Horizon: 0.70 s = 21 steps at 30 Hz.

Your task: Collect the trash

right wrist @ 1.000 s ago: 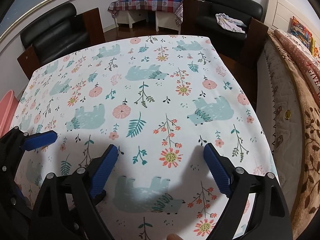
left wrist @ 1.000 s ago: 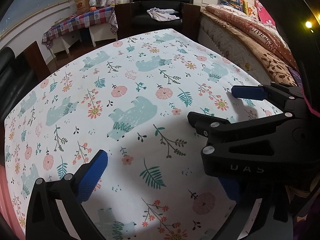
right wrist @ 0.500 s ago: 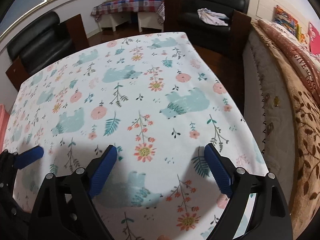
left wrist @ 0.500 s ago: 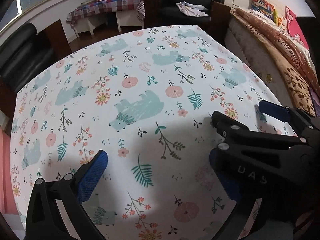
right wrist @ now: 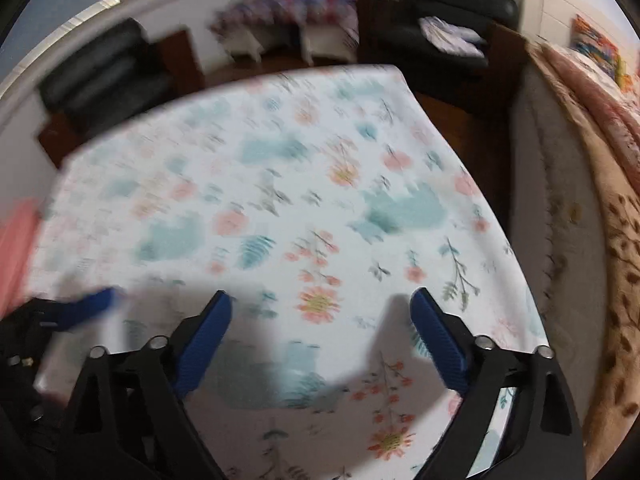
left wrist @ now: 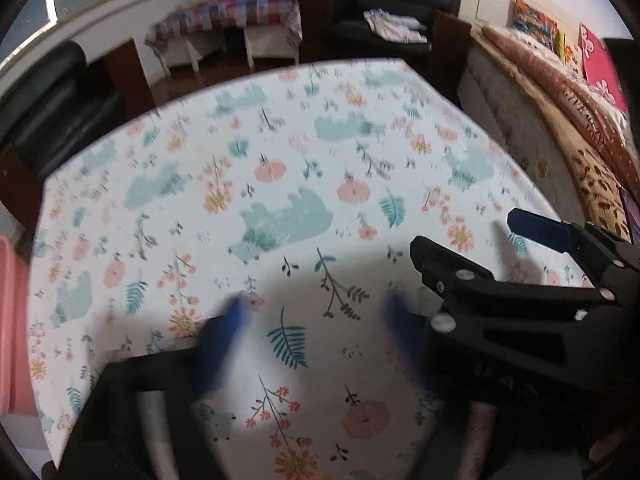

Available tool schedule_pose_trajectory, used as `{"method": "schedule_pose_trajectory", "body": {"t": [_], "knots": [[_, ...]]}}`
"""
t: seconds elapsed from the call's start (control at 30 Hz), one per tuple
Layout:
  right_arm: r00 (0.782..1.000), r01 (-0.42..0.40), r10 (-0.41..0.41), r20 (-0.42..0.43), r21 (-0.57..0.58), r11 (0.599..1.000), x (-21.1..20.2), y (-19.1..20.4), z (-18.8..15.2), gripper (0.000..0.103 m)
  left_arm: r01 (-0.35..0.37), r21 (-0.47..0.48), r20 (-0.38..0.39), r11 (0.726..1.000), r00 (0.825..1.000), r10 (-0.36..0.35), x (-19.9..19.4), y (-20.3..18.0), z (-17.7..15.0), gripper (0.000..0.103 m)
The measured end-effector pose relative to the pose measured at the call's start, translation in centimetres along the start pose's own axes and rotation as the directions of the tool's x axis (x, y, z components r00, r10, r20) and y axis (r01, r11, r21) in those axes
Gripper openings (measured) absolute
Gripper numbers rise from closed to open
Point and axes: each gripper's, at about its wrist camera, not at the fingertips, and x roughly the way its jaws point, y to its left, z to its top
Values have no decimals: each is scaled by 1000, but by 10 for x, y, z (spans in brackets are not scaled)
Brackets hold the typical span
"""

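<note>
While both hand-held grippers hover, left [left wrist: 316, 320] narrowing on nothing, right [right wrist: 320, 320] gapes over printed cloth [left wrist: 280, 160].

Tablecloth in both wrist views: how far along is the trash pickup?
Done: no trash shows on the tablecloth, so either it is collected or none is in view. In hand: nothing; the left tongs have just been closing on air, and the right tongs stand open and empty. Left: cannot tell; no bin or litter is visible.

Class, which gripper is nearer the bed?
Right. The right gripper hovers between the bed and the left gripper, whose empty jaws have just been closing.
</note>
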Motion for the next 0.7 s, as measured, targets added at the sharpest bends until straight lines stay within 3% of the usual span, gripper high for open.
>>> {"method": "schedule_pose_trajectory", "body": {"t": [0.07, 0.13, 0.7], "knots": [[999, 35, -35, 28, -12, 999, 1, 1, -1, 91, -39, 0, 2, 999, 999, 39, 4, 0, 0, 75], [999, -13, 14, -35, 49, 999, 13, -9, 3, 94, -31, -72, -30, 997, 999, 29, 9, 14, 1, 92], [999, -7, 8, -44, 29, 1000, 16, -4, 7, 99, -25, -81, -38, 996, 999, 22, 10, 18, 1, 95]]}}
